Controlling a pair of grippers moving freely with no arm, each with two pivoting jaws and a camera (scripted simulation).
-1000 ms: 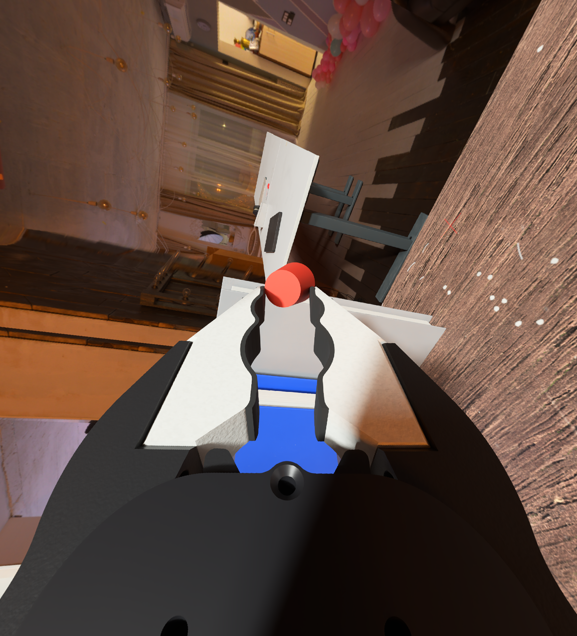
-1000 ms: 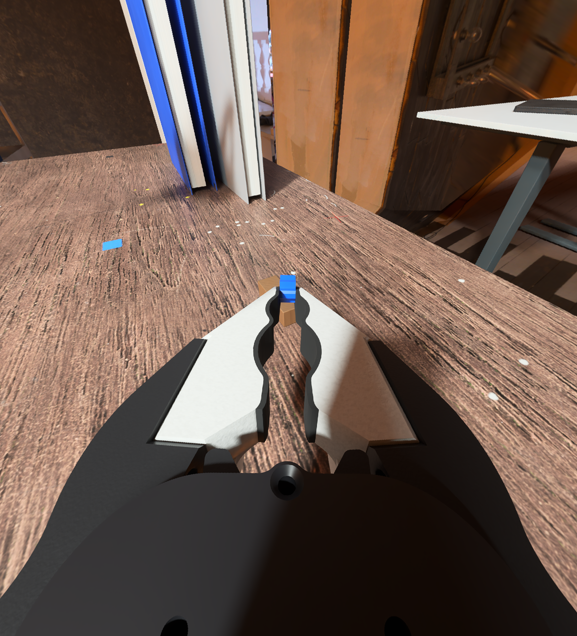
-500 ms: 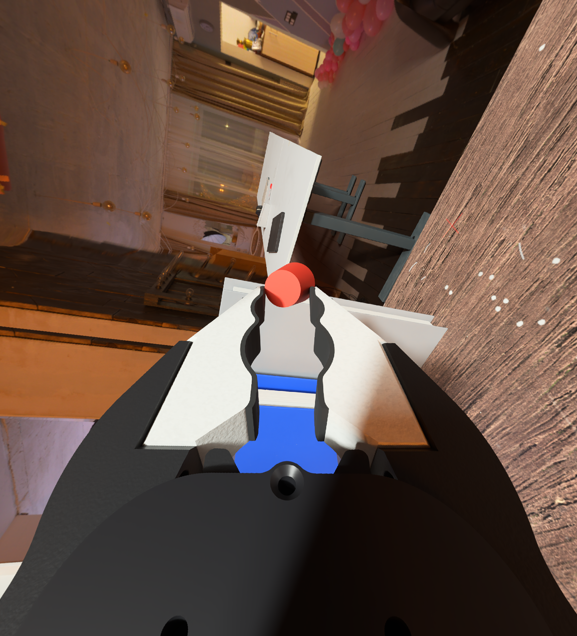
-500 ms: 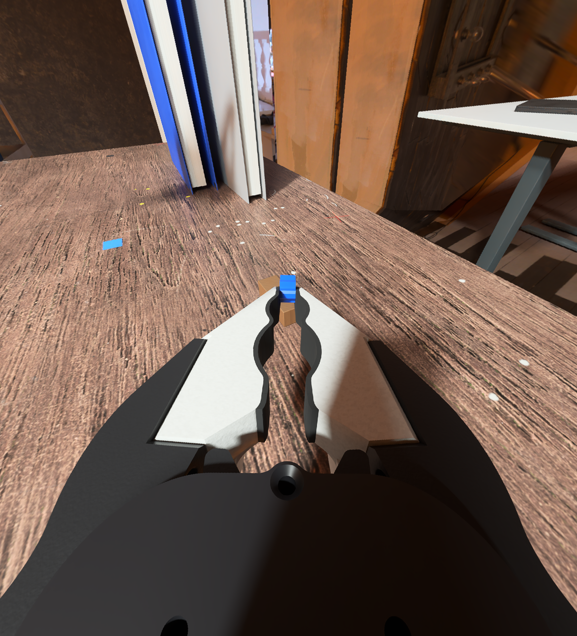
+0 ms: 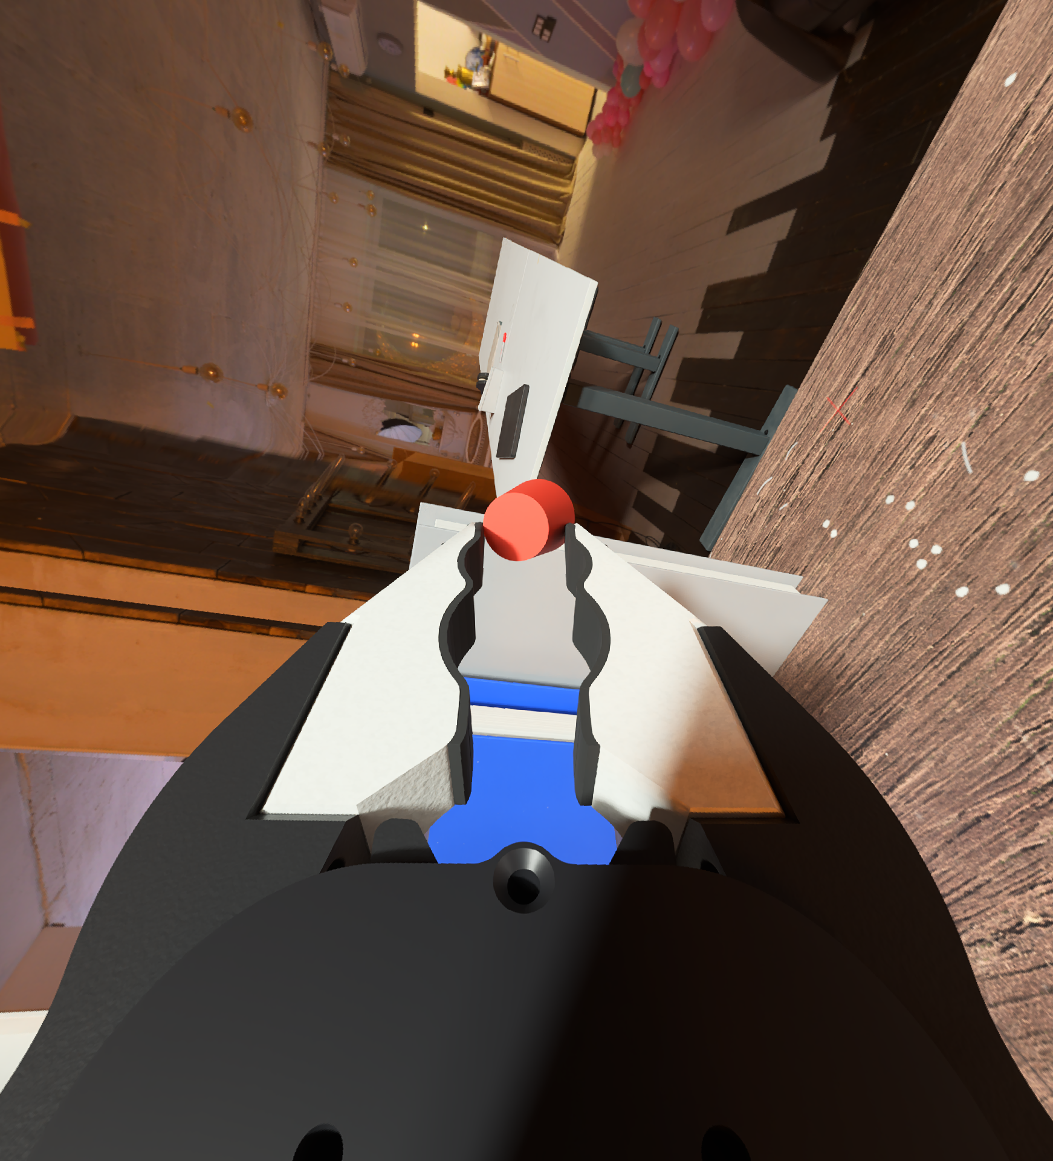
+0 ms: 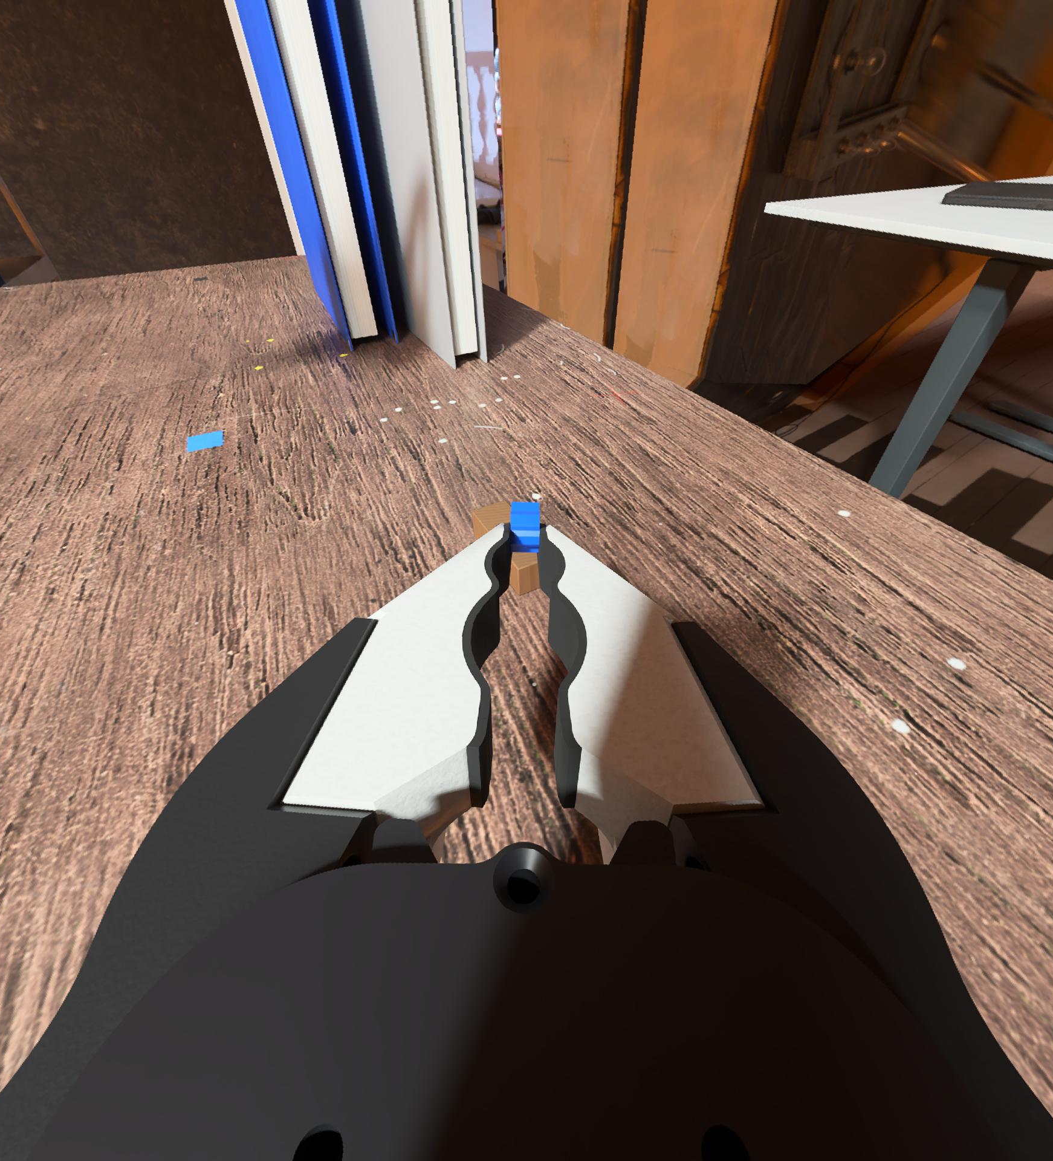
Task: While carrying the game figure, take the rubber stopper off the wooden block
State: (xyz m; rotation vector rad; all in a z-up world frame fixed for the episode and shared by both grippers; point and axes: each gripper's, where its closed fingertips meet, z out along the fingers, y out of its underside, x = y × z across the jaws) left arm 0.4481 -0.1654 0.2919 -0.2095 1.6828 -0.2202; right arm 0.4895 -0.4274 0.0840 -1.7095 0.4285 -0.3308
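My left gripper (image 5: 524,535) is shut on a red cylindrical game figure (image 5: 527,526), held at its fingertips in the air beside the brown wooden table (image 5: 963,565). In the right wrist view a small blue rubber stopper (image 6: 524,523) sits on top of a tan wooden block (image 6: 523,575) on the table. My right gripper (image 6: 524,534) is low over the table, and its fingertips press on both sides of the stopper. The block shows to the left of the stopper and below it between the fingers.
Upright blue and white books (image 6: 386,188) stand at the table's far edge; they also show in the left wrist view (image 5: 521,697). A flat blue patch (image 6: 205,441) lies on the table at the left. The table edge (image 6: 762,433) runs along the right, with a white desk (image 6: 951,223) beyond.
The left wrist view has shifted very slightly, with the game figure still held. The right gripper, stopper and block have not visibly moved.
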